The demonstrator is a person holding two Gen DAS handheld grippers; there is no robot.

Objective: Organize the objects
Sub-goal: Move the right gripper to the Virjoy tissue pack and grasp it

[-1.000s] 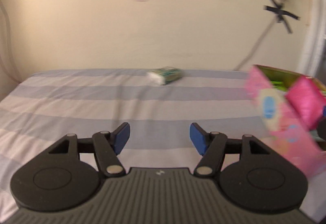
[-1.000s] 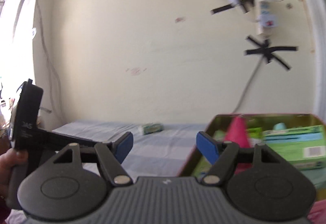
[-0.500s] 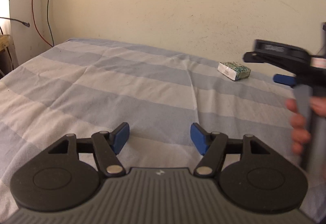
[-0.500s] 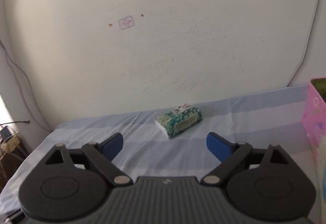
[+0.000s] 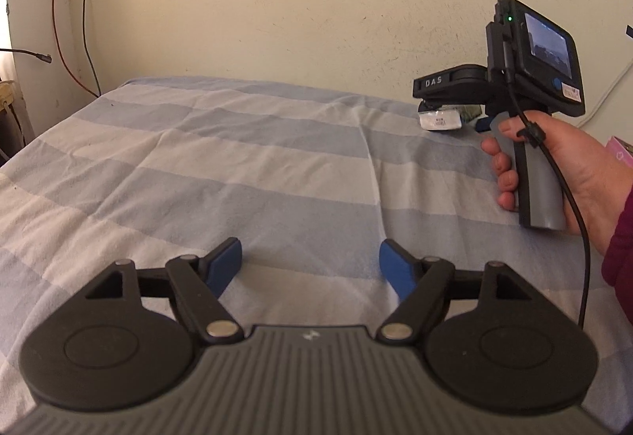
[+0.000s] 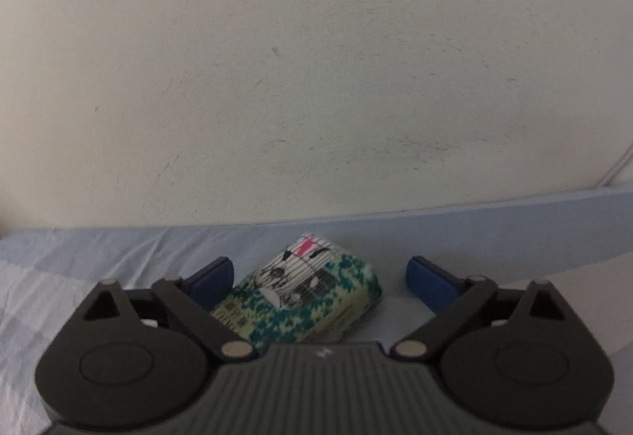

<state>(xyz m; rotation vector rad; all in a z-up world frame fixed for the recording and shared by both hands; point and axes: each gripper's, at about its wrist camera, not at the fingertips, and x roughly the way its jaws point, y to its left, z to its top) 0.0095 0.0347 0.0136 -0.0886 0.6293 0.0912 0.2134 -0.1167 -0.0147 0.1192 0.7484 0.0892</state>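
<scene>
Tissue pack (image 6: 312,296) lies on the striped bed (image 5: 237,166) between my right jaws, nearer the left pad, near the wall. Its long axis runs skewed to the line of the right gripper (image 6: 318,277), angled toward the far right. The right jaws are spread and have just been closing slightly; neither pad touches the pack. My left gripper (image 5: 310,263) is well apart from it, jaws spread over bare sheet, having just been opening. Judgement: the right hand (image 5: 569,174) is nearer; square up, then close.
</scene>
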